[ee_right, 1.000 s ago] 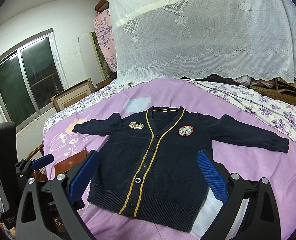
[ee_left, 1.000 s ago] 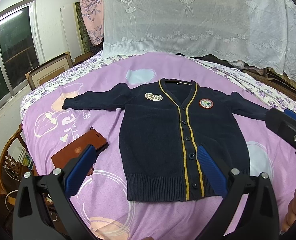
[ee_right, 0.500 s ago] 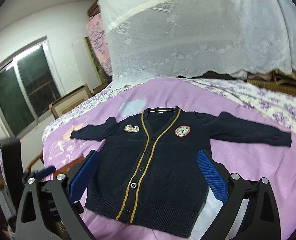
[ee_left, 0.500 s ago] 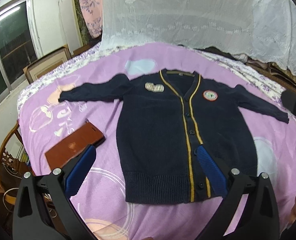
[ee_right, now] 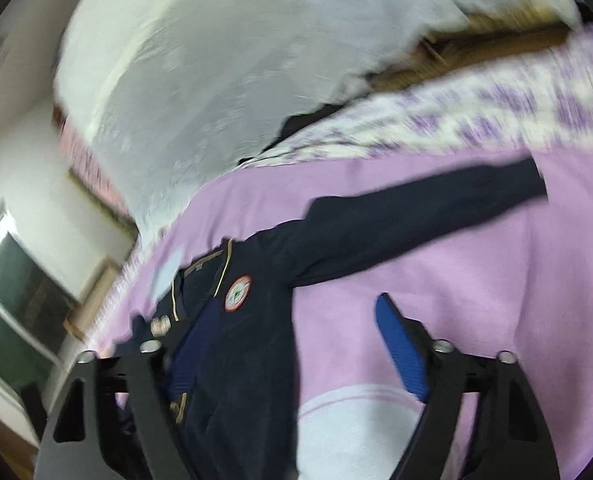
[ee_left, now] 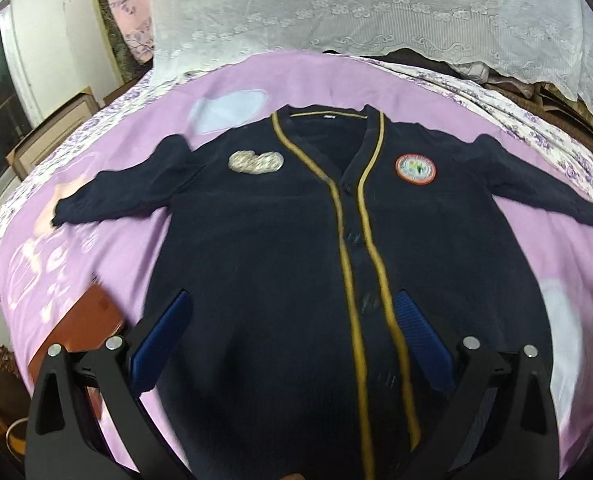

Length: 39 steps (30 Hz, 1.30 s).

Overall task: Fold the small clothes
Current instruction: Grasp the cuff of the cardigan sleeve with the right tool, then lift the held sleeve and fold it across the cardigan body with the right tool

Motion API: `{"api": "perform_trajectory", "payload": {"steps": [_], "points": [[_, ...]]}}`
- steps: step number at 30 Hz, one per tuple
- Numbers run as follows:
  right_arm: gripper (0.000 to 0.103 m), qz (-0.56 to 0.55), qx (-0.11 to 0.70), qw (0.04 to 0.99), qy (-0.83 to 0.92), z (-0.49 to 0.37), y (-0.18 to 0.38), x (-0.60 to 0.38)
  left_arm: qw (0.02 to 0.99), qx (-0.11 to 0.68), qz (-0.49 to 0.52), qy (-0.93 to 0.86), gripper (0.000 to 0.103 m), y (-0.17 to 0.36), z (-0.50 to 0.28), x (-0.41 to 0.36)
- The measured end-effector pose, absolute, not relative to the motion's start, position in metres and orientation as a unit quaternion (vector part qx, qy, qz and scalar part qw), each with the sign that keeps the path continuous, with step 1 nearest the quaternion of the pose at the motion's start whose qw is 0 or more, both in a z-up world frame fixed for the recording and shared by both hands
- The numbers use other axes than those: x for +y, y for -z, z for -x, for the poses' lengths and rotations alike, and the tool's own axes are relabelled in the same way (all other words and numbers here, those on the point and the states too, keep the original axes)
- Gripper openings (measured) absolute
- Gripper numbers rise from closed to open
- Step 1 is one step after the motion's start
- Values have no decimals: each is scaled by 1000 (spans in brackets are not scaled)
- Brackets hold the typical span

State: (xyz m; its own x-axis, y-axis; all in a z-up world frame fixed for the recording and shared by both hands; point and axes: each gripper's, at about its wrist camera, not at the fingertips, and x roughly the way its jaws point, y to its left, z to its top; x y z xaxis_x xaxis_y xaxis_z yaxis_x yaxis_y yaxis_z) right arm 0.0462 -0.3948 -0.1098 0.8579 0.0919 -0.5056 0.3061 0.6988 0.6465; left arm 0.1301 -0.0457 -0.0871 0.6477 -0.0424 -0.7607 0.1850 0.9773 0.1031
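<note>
Both grippers hang over the navy cardigan [ee_left: 256, 248] with nothing pinched. Left gripper [ee_left: 292, 340]: its blue pads stand wide apart above the lower front of the garment, one over the left body panel, the other just right of the yellow-trimmed button placket [ee_left: 360, 240]. Right gripper [ee_right: 296, 340]: its jaws have just been closing partway yet remain spread, with no cloth between them; one pad sits over the cardigan's chest below the round red-rimmed badge [ee_right: 238, 293], the other over bare purple bedspread [ee_right: 476, 280] beneath the outstretched sleeve [ee_right: 436, 216]. That view is tilted and blurred.

The cardigan lies flat and face up on the bedspread, buttoned, collar away from the cameras, both sleeves stretched outward. An oval cream patch [ee_left: 256, 162] sits on one side of the chest, the badge on the other. A reddish-brown wallet-like case [ee_left: 80, 336] lies on the bedspread beside the cardigan's hem, near the left gripper. White lace curtain [ee_left: 376, 4] hangs behind the bed.
</note>
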Motion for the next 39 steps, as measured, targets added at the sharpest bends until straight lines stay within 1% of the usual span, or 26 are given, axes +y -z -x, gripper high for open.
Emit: {"api": "perform_trajectory", "payload": {"steps": [3, 10, 13, 15, 16, 17, 18, 19, 21, 22, 24, 27, 30, 34, 37, 39], "points": [[66, -446, 260, 852, 84, -44, 134, -429, 904, 413, -87, 66, 99, 83, -153, -58], [64, -510, 242, 816, 123, -48, 158, -470, 905, 401, -123, 69, 99, 72, -205, -100], [60, -528, 242, 801, 143, -56, 166, -484, 905, 398, -134, 63, 99, 74, -225, -115], [52, -542, 242, 789, 159, -64, 173, -497, 903, 403, -135, 60, 99, 81, -236, -120], [50, -545, 242, 785, 167, -67, 176, -501, 901, 409, -133, 59, 99, 88, -242, -122], [45, -547, 242, 782, 176, -71, 177, -505, 899, 414, -130, 59, 99, 95, -246, -123], [41, -550, 238, 778, 188, -76, 180, -512, 896, 422, -127, 60, 99, 103, -251, -124], [38, -552, 236, 775, 197, -80, 181, -518, 889, 436, -125, 60, 99, 117, -259, -125], [29, -554, 223, 774, 210, -88, 186, -528, 877, 459, -126, 61, 99, 136, -268, -126], [27, -554, 217, 775, 214, -90, 188, -532, 869, 475, -125, 62, 99, 148, -275, -126], [22, -541, 206, 785, 218, -95, 189, -535, 873, 467, -124, 63, 99, 149, -275, -126], [19, -515, 202, 805, 215, -100, 190, -538, 874, 462, -135, 63, 99, 150, -274, -131], [14, -521, 194, 805, 209, -98, 190, -542, 874, 463, -133, 63, 99, 150, -274, -130], [12, -528, 177, 804, 210, -85, 185, -541, 873, 467, -119, 71, 99, 143, -275, -122], [11, -520, 158, 806, 234, -67, 177, -542, 882, 459, -93, 58, 99, 131, -275, -101], [11, -525, 165, 801, 237, -62, 182, -547, 887, 454, -76, 47, 99, 125, -277, -88]]}}
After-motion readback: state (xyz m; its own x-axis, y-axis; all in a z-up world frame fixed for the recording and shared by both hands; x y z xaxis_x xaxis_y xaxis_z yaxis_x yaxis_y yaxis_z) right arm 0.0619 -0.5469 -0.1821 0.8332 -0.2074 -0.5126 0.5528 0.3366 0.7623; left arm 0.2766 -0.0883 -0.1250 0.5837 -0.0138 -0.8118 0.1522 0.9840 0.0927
